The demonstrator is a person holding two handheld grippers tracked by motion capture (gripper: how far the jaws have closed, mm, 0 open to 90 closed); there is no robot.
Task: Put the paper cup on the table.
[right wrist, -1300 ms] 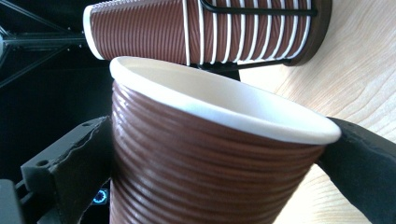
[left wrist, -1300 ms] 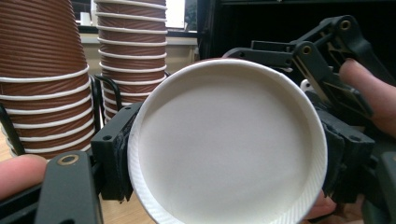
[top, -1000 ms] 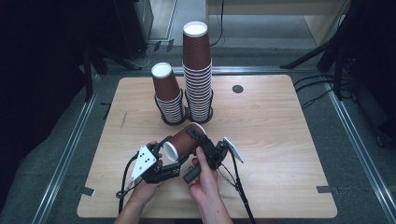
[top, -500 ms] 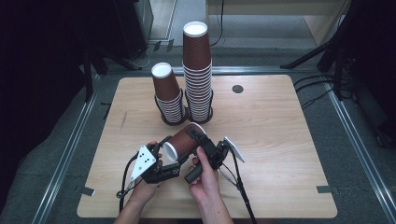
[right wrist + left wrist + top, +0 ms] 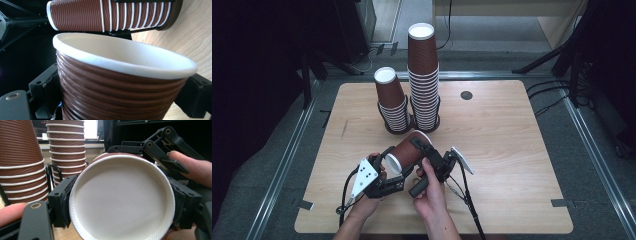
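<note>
A brown ribbed paper cup (image 5: 409, 150) lies tilted just above the front middle of the wooden table (image 5: 512, 150), held between both grippers. My left gripper (image 5: 389, 162) is shut on its white base (image 5: 122, 200), one pad on each side. My right gripper (image 5: 424, 150) crosses the cup farther up its body. Its jaws have just been closing with the cup (image 5: 120, 87) between them, and they now press on its ribbed wall below the white rim. A person's hands hold both grippers at the table's near edge.
Behind the held cup stand two stacks of upside-down cups in black wire holders, a short stack (image 5: 392, 102) and a tall stack (image 5: 423, 75). A small black disc (image 5: 466, 95) sits at the back right. Cables trail from both grippers toward the front edge.
Hands and cup keep their place; no clear difference shows in the high view.
</note>
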